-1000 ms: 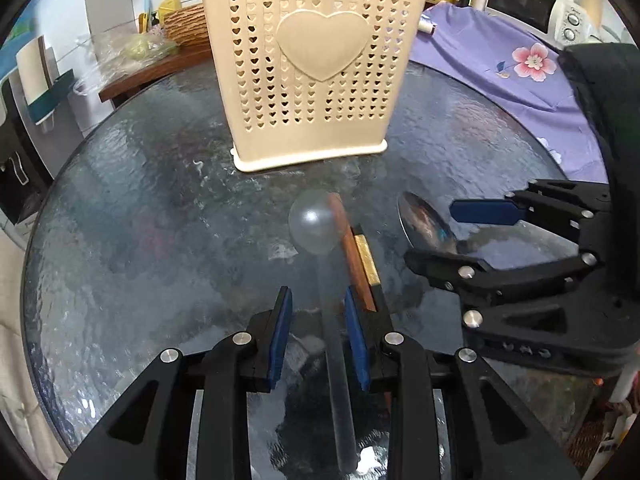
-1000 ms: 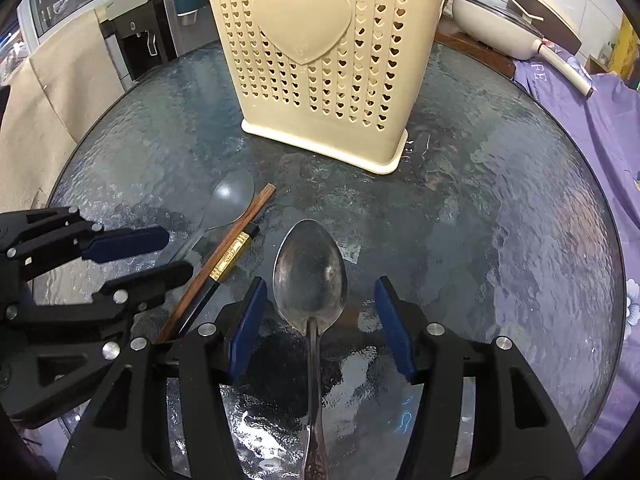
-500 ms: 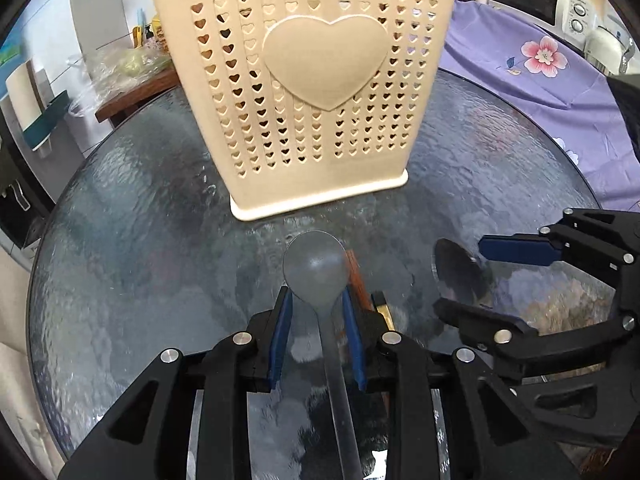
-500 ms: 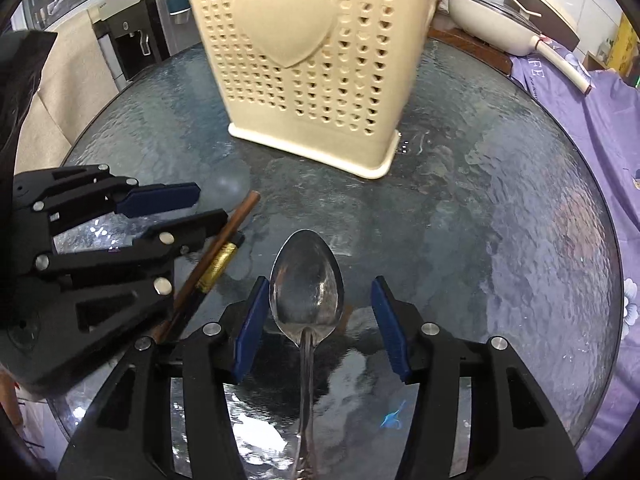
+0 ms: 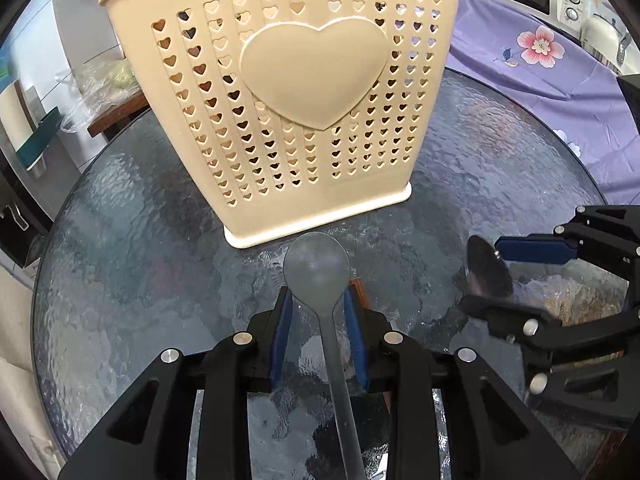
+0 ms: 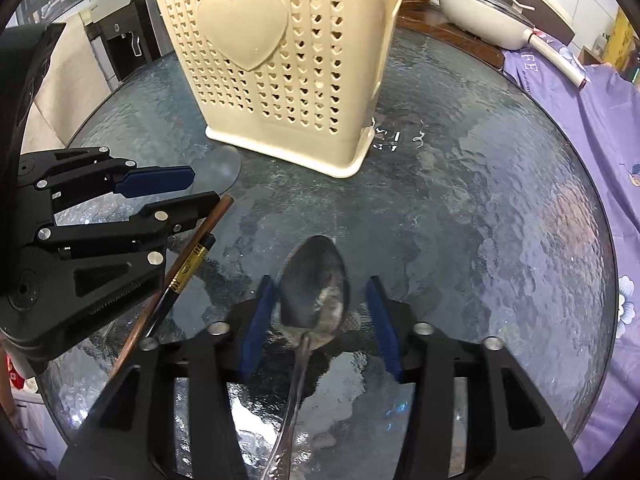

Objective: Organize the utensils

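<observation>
Right now the left gripper [image 5: 318, 312] has its blue pads closed against the neck of a translucent plastic spoon [image 5: 318, 268], whose handle runs straight back between the fingers and whose bowl points ahead, almost touching the foot of the cream utensil basket [image 5: 288, 92]. The right gripper [image 6: 320, 320] is closing around a metal spoon [image 6: 314, 292]; the left pad sits at the bowl's edge, the right pad has a gap beside it, so the grip does not look complete. That spoon's long axis also lies along the fingers, bowl forward, handle back under the tool.

Between the two grippers, brown chopsticks [image 6: 188, 268] lie slantwise on the round glass table [image 6: 500, 220], just under the left tool's near finger.

Judging by position, the left hand is nearer the basket, which stands directly ahead; its open top is out of view above. Lifting clear of the wall looks necessary. To the right the glass is bare up to the rim, where a purple flowered cloth [image 6: 600, 140] begins.
</observation>
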Available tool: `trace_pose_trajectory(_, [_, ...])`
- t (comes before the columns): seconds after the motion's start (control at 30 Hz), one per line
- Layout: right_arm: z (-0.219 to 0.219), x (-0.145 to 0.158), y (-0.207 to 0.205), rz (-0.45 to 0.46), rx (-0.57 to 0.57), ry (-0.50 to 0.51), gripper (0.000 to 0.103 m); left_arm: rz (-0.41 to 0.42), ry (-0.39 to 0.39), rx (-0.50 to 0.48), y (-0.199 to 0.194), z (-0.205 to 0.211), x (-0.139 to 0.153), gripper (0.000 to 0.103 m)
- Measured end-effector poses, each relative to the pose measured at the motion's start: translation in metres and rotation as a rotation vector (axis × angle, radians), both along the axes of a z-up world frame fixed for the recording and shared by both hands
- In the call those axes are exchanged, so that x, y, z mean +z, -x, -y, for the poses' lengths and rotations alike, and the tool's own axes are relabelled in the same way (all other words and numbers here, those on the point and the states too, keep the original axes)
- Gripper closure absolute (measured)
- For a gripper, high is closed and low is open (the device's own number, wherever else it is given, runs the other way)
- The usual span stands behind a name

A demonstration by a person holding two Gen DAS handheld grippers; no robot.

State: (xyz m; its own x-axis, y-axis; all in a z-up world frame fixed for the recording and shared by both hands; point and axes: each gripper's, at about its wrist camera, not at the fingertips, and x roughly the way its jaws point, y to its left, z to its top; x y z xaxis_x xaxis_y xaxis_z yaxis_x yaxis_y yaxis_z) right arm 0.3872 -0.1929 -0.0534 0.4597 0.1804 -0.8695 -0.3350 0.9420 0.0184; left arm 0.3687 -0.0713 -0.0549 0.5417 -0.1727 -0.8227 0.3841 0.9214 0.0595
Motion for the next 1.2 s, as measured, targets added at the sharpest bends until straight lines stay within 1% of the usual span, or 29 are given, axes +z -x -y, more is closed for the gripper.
trace_pose_trajectory(0.07, [0.001,0.0,0.001,0.003,0.001,0.001,0.064,0.005,0.009,0.004,0.0,0.0,0.0,0.084])
trace_pose_trajectory(0.1, [0.0,0.0,0.001,0.007,0.0,0.005,0.064,0.006,0.013,0.004,0.001,0.0,-0.001,0.093])
trace_pose_trajectory(0.23, [-0.002,0.0,0.002,0.011,0.005,0.019,0.064,0.012,0.01,0.004,0.003,0.001,-0.001,0.094])
trace_pose_trajectory(0.3, [0.0,0.0,0.001,-0.005,-0.004,-0.002,0.063,0.004,0.02,0.009,0.004,-0.001,-0.002,0.094])
trace_pose_trajectory(0.33, [0.002,0.0,0.0,-0.009,-0.009,-0.009,0.061,0.001,0.02,0.009,0.004,-0.002,-0.001,0.094])
trace_pose_trajectory(0.37, [0.003,-0.001,-0.001,-0.009,-0.011,-0.005,0.056,-0.001,0.015,0.009,0.004,-0.002,-0.001,0.093])
trace_pose_trajectory(0.4, [0.003,0.0,0.0,-0.006,-0.011,-0.004,0.056,-0.001,0.013,0.007,0.004,-0.003,-0.001,0.088])
trace_pose_trajectory(0.43, [0.004,-0.001,0.0,-0.004,-0.011,-0.006,0.056,0.004,0.014,0.008,0.004,-0.003,0.0,0.078])
trace_pose_trajectory(0.47, [0.004,-0.001,0.0,-0.003,-0.009,-0.005,0.056,0.01,0.016,0.013,0.005,-0.004,0.001,0.075])
trace_pose_trajectory(0.5, [0.004,-0.001,0.0,-0.004,-0.008,-0.006,0.056,0.014,0.022,0.019,0.004,-0.005,0.002,0.073])
trace_pose_trajectory(0.6, [0.004,0.0,0.0,-0.009,-0.001,-0.006,0.056,0.005,0.047,0.017,0.002,-0.005,0.005,0.073])
trace_pose_trajectory(0.63, [0.005,0.0,-0.001,-0.009,-0.001,-0.004,0.056,0.008,0.046,0.017,0.0,-0.004,0.006,0.073])
trace_pose_trajectory(0.7, [0.004,0.0,-0.002,-0.006,-0.003,-0.004,0.056,0.02,0.021,0.021,-0.003,0.0,0.005,0.073])
trace_pose_trajectory(0.77, [0.004,0.0,-0.003,-0.005,-0.003,-0.003,0.056,0.014,0.029,0.019,-0.006,0.002,0.005,0.073])
trace_pose_trajectory(0.97, [0.006,0.0,-0.007,-0.004,-0.006,0.003,0.056,-0.003,0.018,0.008,-0.014,0.008,0.0,0.073])
trace_pose_trajectory(1.2, [0.008,0.0,-0.006,-0.002,-0.021,0.006,0.056,0.001,0.019,0.022,-0.02,0.013,-0.002,0.072])
